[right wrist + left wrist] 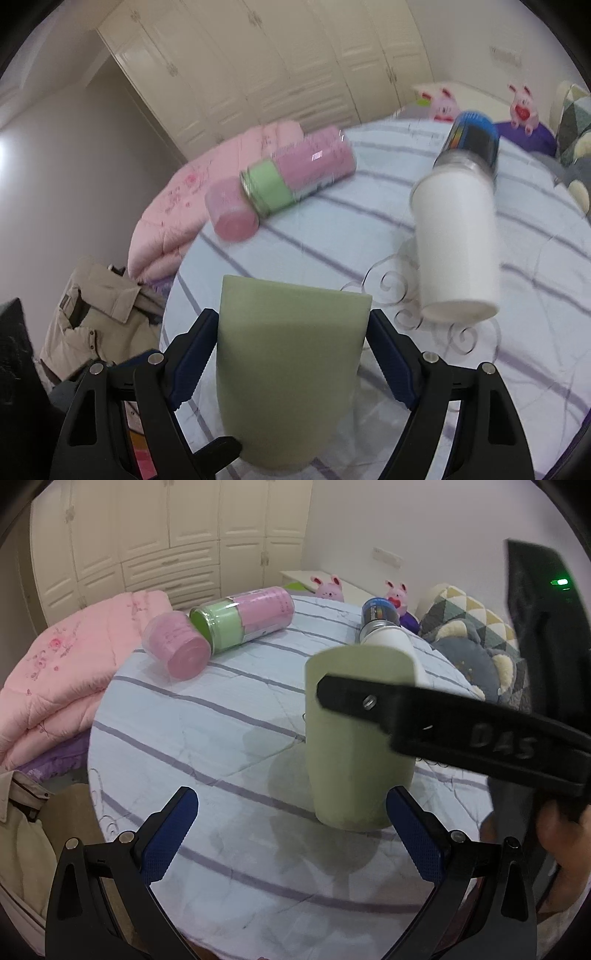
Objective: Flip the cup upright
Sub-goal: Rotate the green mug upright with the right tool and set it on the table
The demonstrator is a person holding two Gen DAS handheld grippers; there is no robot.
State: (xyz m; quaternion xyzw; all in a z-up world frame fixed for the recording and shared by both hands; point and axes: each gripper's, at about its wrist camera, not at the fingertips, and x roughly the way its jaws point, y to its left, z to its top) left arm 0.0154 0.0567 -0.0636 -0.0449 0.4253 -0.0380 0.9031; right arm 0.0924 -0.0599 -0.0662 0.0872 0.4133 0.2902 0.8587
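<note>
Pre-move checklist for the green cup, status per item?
1. Green cup sits between the right gripper pads: ok.
2. Pads firmly clamped on the cup: cannot tell; they flank its walls, contact unclear.
3. Cup orientation: ok; wide end up, narrow end on the striped cloth, so it looks upright. Opening itself not visible.
4. Left gripper open and holding nothing: ok.
5. White cup lying apart from the green cup: ok.
6. Pink can and pink cap far across the table, out of the way: ok.
</note>
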